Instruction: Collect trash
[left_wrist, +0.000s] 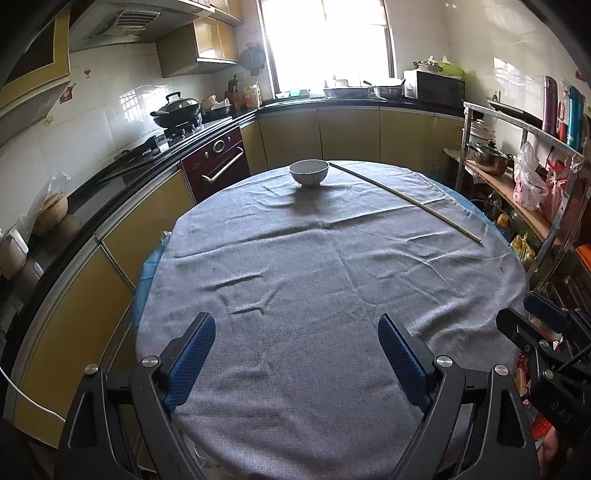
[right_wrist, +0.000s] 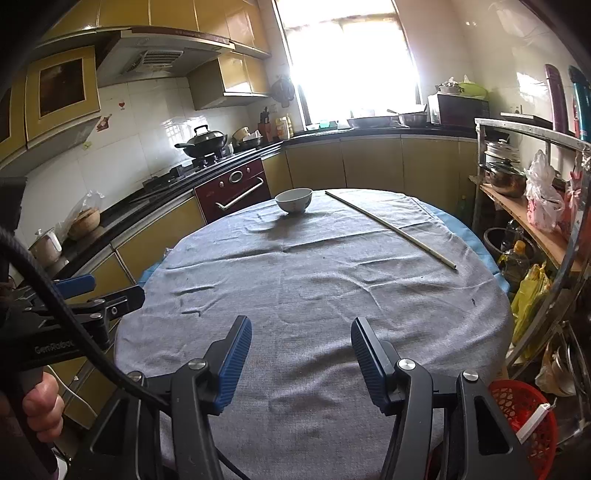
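Left tongs (left_wrist: 296, 334): released, blue pads spread wide, nothing between them, poised over the near edge of the surface (left_wrist: 314, 295). Right tongs (right_wrist: 301, 338): likewise released and bare, just beside the left pair. Surface: round, under a wrinkled grey cloth (right_wrist: 314, 280). Bowl (left_wrist: 308, 172): white, upright, at the far edge, well apart from both tongs. Thin stick (left_wrist: 402, 199): lying flat, far right, running from beside the bowl toward the right rim. Red basket (right_wrist: 524, 417): below the surface, near right.
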